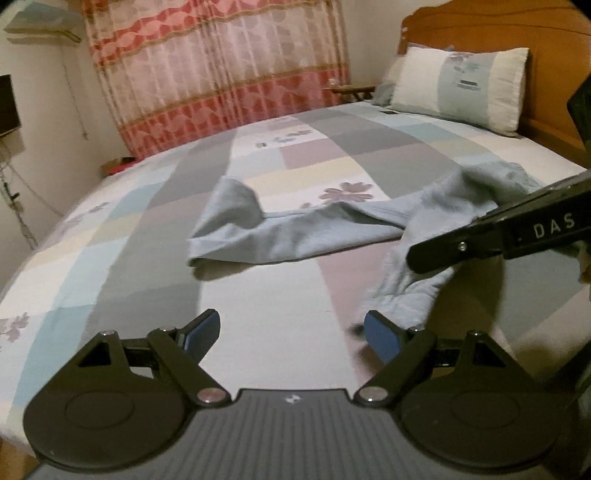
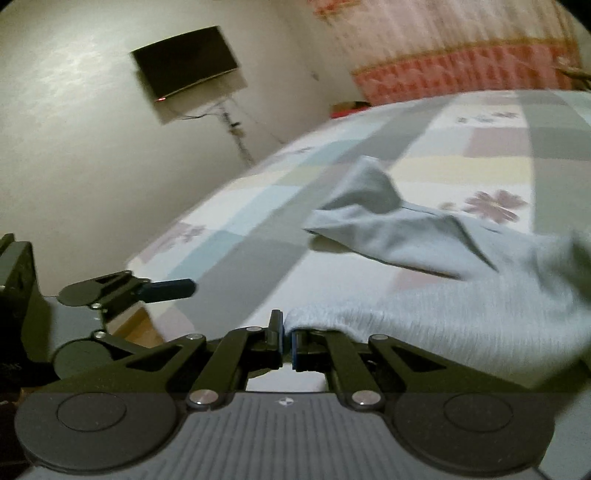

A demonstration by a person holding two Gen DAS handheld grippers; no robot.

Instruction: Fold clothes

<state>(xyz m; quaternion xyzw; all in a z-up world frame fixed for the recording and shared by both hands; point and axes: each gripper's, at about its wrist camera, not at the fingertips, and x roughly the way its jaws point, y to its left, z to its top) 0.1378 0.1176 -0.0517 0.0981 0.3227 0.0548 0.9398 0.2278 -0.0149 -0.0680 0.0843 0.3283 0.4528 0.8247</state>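
Observation:
A pale blue-grey garment (image 1: 295,229) lies crumpled across the middle of the bed, one sleeve trailing toward me at the right. My left gripper (image 1: 291,334) stands open above the bedspread, nothing between its blue pads (image 1: 380,334), a little short of the sleeve end. In the left wrist view my right gripper (image 1: 417,258) reaches in from the right over that sleeve. In the right wrist view my right gripper (image 2: 287,334) is shut on the garment's hem (image 2: 406,325); the cloth (image 2: 424,236) stretches away to the right. The left gripper (image 2: 173,288) shows at the left.
The bed (image 1: 92,258) has a patchwork cover with flower prints. A pillow (image 1: 461,85) leans on the wooden headboard (image 1: 517,29) at the far right. A red-banded curtain (image 1: 214,74) hangs behind. A dark screen (image 2: 184,59) is on the wall.

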